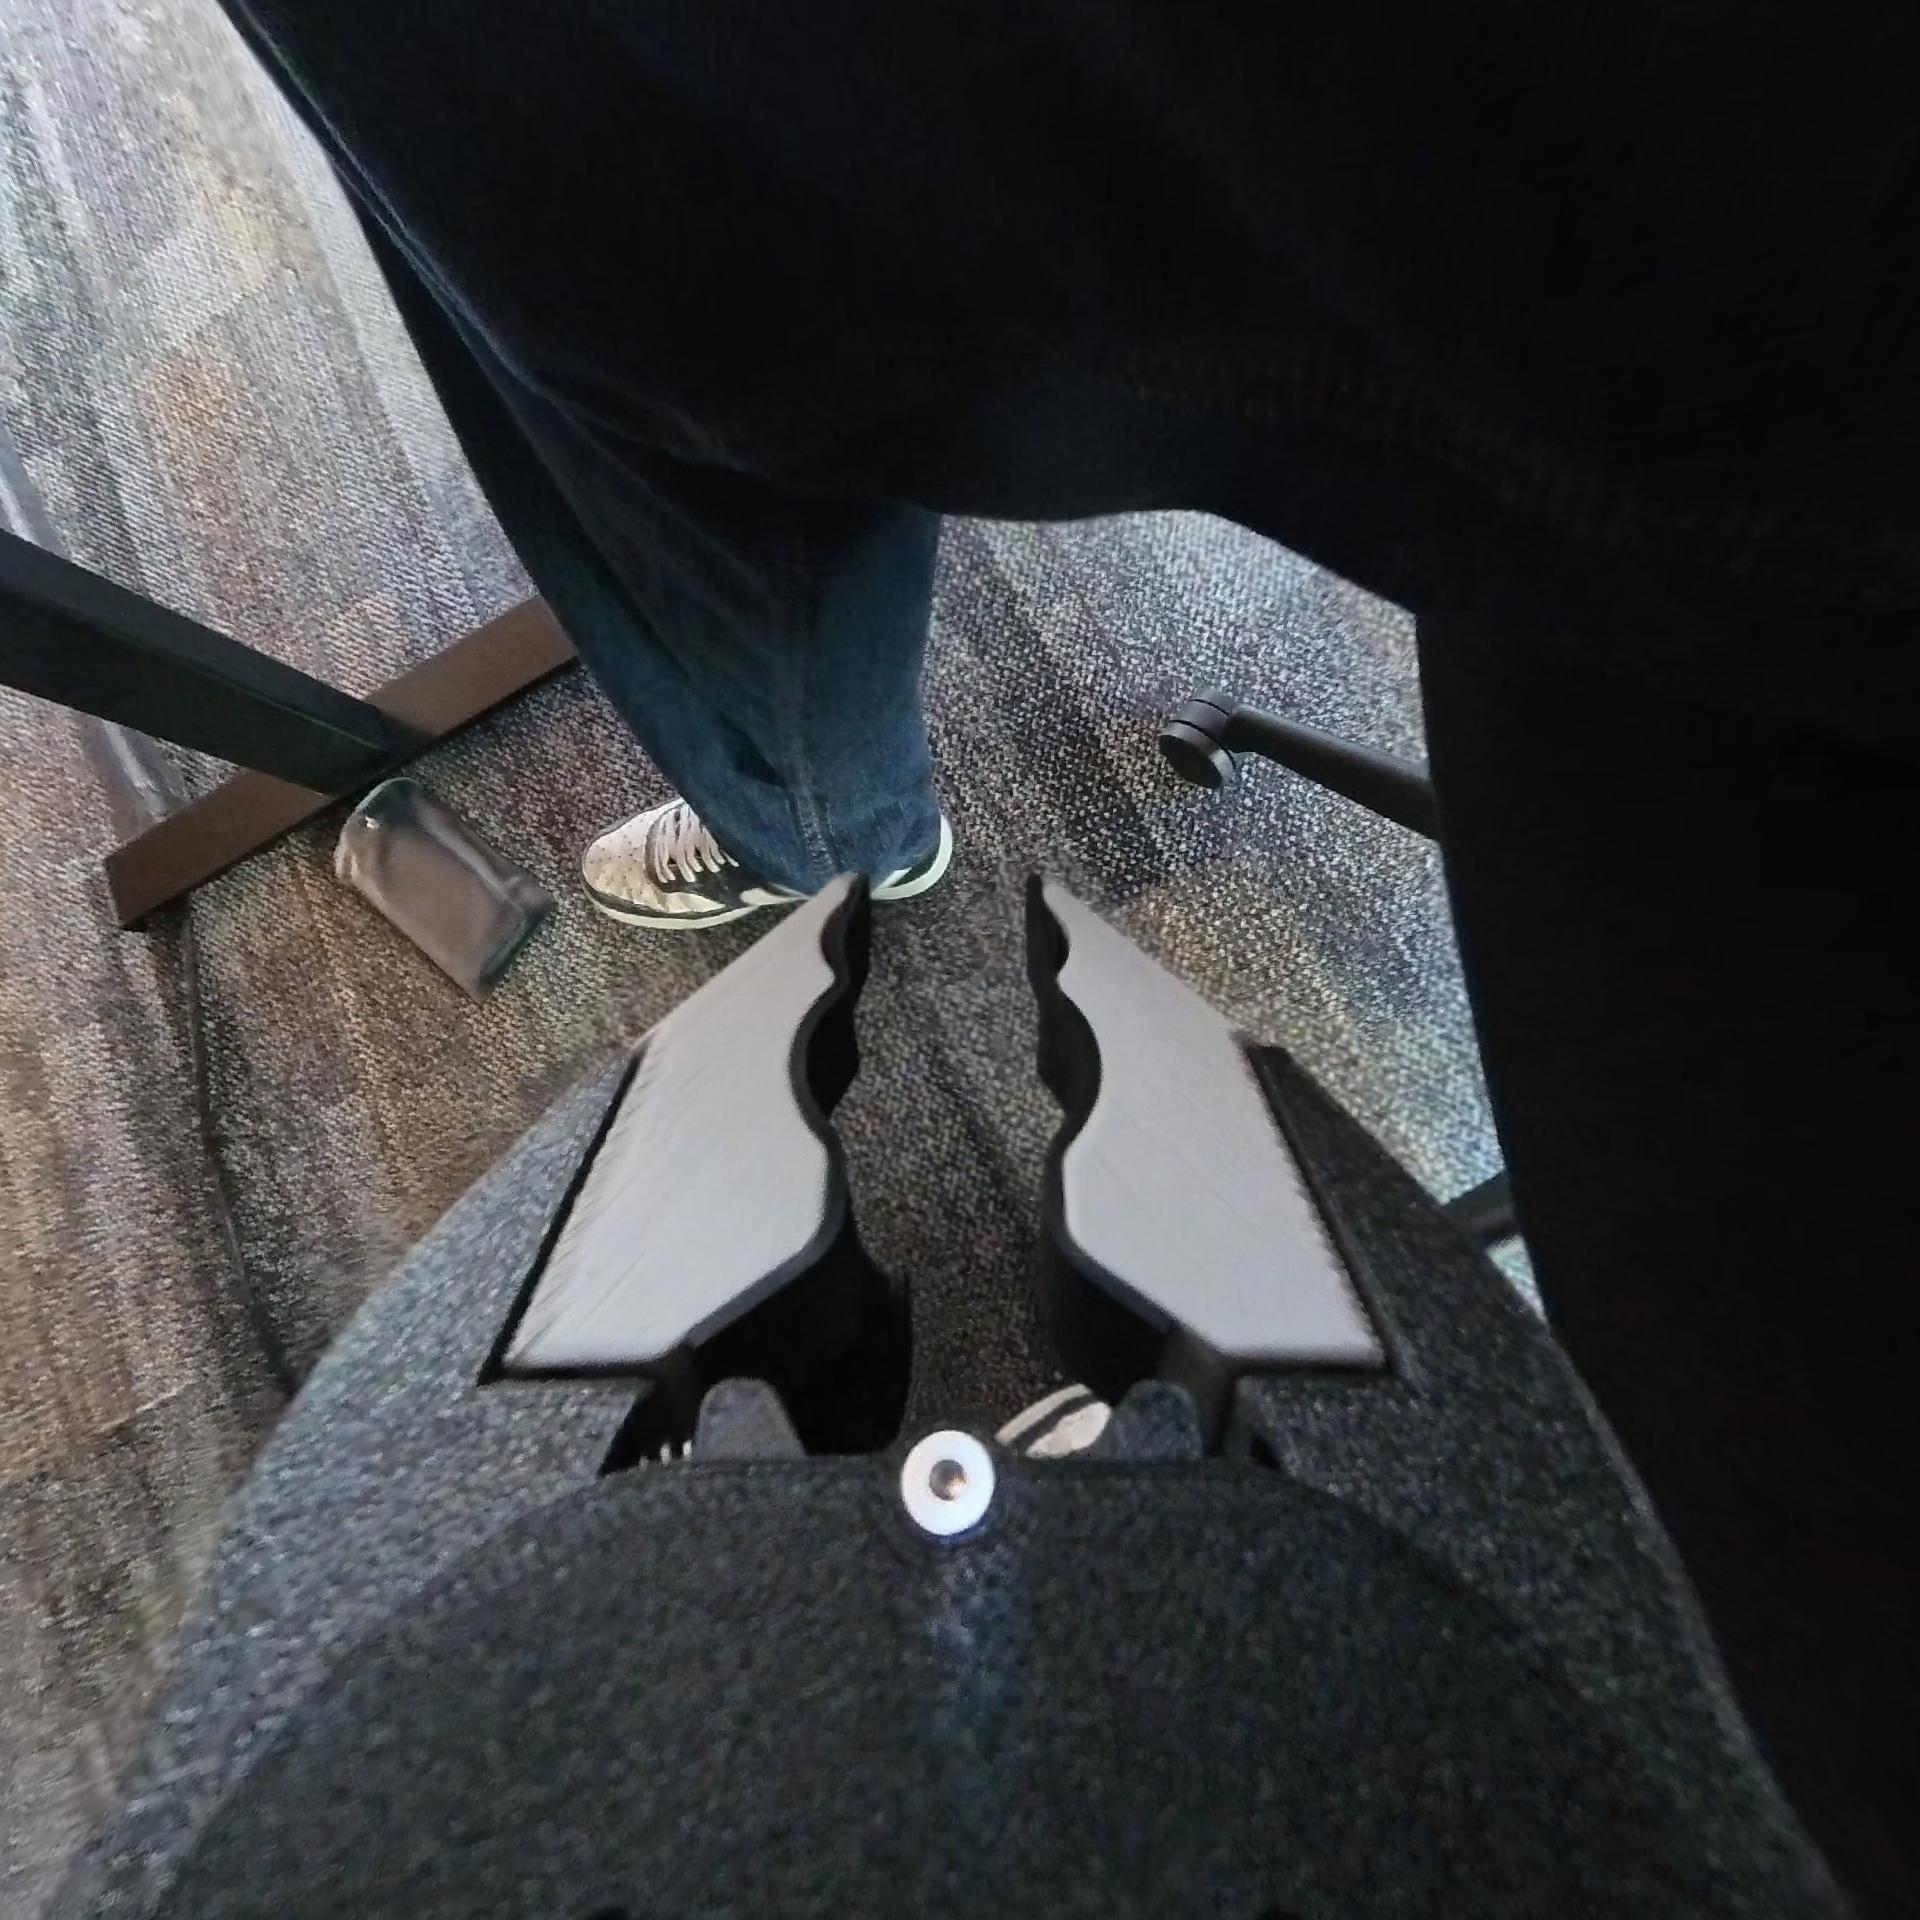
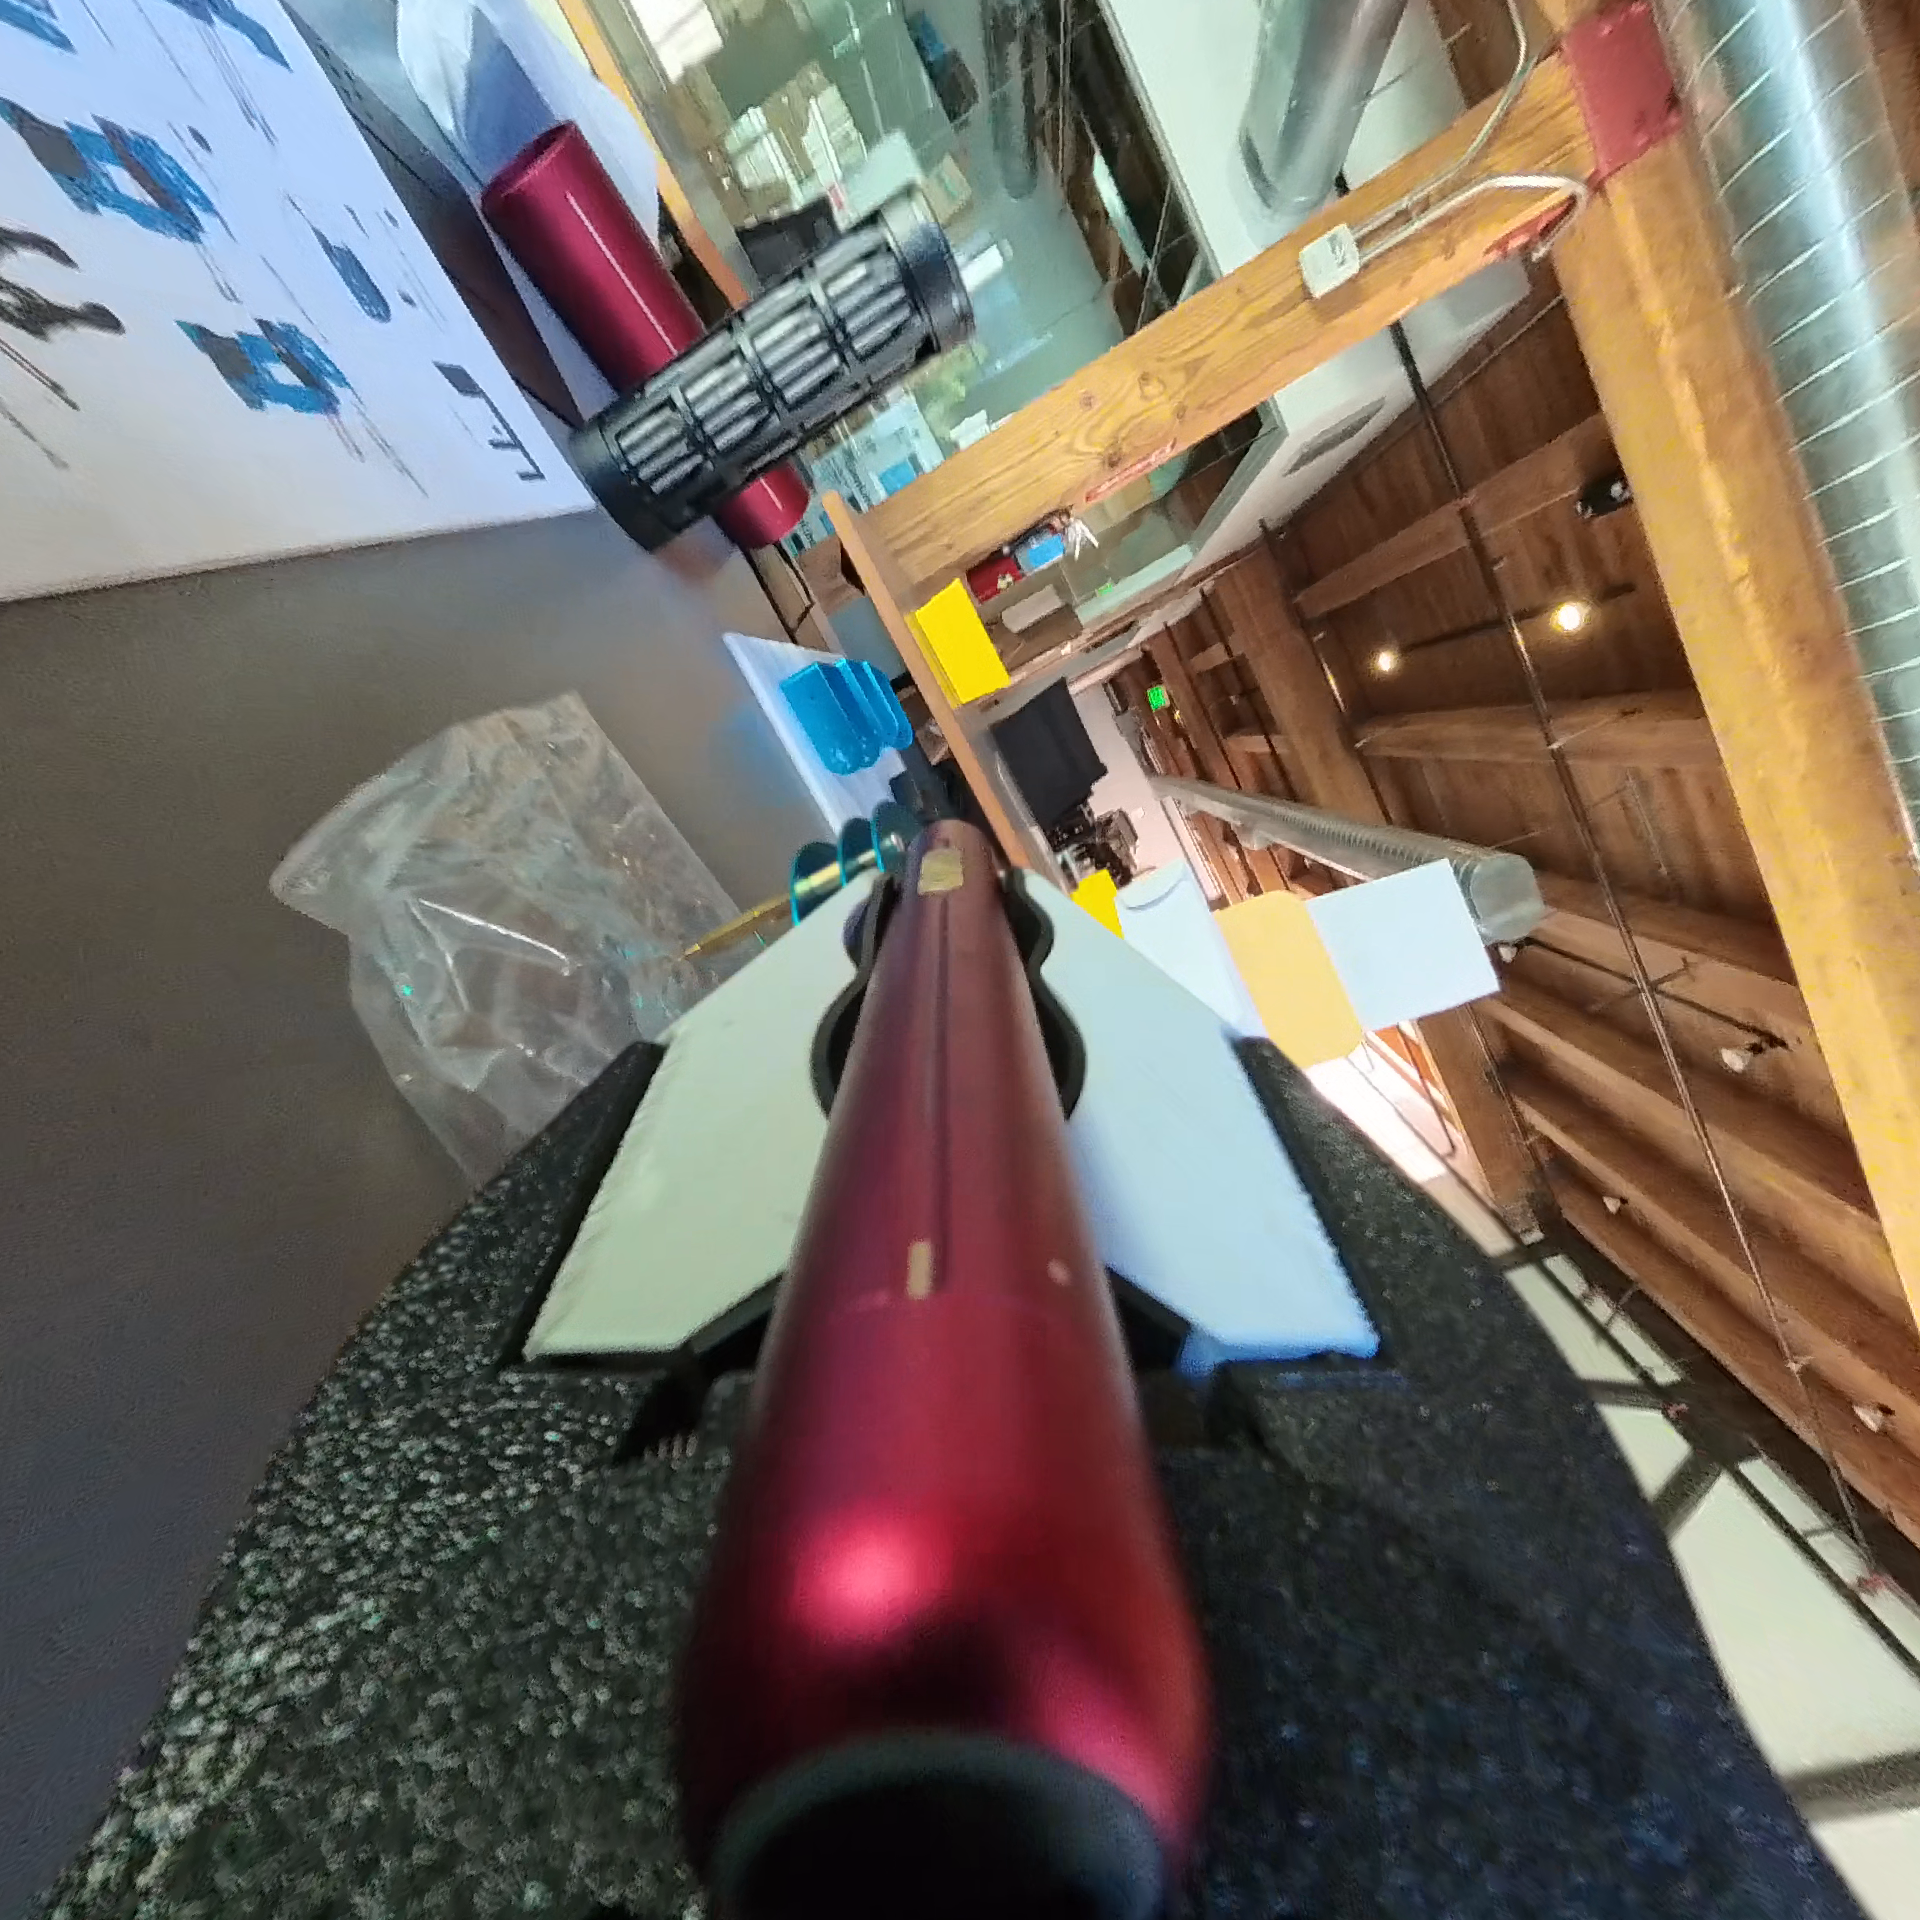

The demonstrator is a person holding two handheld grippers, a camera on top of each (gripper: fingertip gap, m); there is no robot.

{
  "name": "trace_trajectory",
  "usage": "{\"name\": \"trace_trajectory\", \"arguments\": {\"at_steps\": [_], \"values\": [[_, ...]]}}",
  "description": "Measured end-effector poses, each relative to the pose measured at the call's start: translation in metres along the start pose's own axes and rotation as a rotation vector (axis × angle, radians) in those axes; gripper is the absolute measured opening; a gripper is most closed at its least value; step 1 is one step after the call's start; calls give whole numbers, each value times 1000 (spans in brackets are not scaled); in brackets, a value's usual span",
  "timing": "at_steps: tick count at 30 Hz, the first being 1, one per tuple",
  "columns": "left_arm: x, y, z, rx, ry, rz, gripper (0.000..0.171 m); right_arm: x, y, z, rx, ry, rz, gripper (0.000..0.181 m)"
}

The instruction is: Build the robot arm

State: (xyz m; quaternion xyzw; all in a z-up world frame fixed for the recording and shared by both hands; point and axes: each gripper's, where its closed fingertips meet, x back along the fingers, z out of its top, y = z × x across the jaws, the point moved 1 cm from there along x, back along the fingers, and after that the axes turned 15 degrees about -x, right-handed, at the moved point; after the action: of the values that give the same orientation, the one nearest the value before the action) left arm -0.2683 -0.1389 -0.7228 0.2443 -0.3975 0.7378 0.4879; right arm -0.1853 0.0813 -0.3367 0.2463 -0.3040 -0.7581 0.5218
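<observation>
Spreading under everything in the right wrist view is the grey table (image 2: 260, 831), tilted hard in the frame, with a printed white sheet (image 2: 187, 312) at its far end. On it lie a crumpled clear plastic bag (image 2: 499, 914), a black ribbed cylinder (image 2: 769, 384) resting against a second red tube (image 2: 603, 270), and small blue plastic pieces (image 2: 842, 717) on a white board.

The right tongs (image 2: 940, 894) are pinched on a long red metallic tube (image 2: 935, 1299), which runs lengthwise between the fingers and reaches back to the camera. Held along its axis like that, the smooth tube could slide through the hold, and its far tip, close to the blue pieces and a thin gold rod (image 2: 738, 935), could knock them.

The left tongs (image 1: 945, 894) hang spread and empty, well away from the table, pointing down at the carpet floor (image 1: 1143, 675) near a person's shoe (image 1: 675, 873), a grey pouch (image 1: 436, 894) and a chair caster (image 1: 1205, 738). From there they can steady nothing if the tube slips.
</observation>
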Motion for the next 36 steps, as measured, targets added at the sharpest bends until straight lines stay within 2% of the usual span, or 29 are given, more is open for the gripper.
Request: {"name": "trace_trajectory", "arguments": {"at_steps": [9,14,22,29,36], "values": [[2,7,-21,-20,-54,1,28,-3,13,-16,-95,-68,-1,20],[3,14,-34,-27,-92,0,28,0,18,-17,-64,-100,-84,20],[1,15,-28,-67,-90,-9,28,-7,6,9,-156,-132,-176,20],[6,5,-27,-48,-68,6,28,-6,8,-4,-133,-187,-207,20],[5,11,-33,-73,-98,4,28,-1,15,-6,-180,-168,-222,20]]}}
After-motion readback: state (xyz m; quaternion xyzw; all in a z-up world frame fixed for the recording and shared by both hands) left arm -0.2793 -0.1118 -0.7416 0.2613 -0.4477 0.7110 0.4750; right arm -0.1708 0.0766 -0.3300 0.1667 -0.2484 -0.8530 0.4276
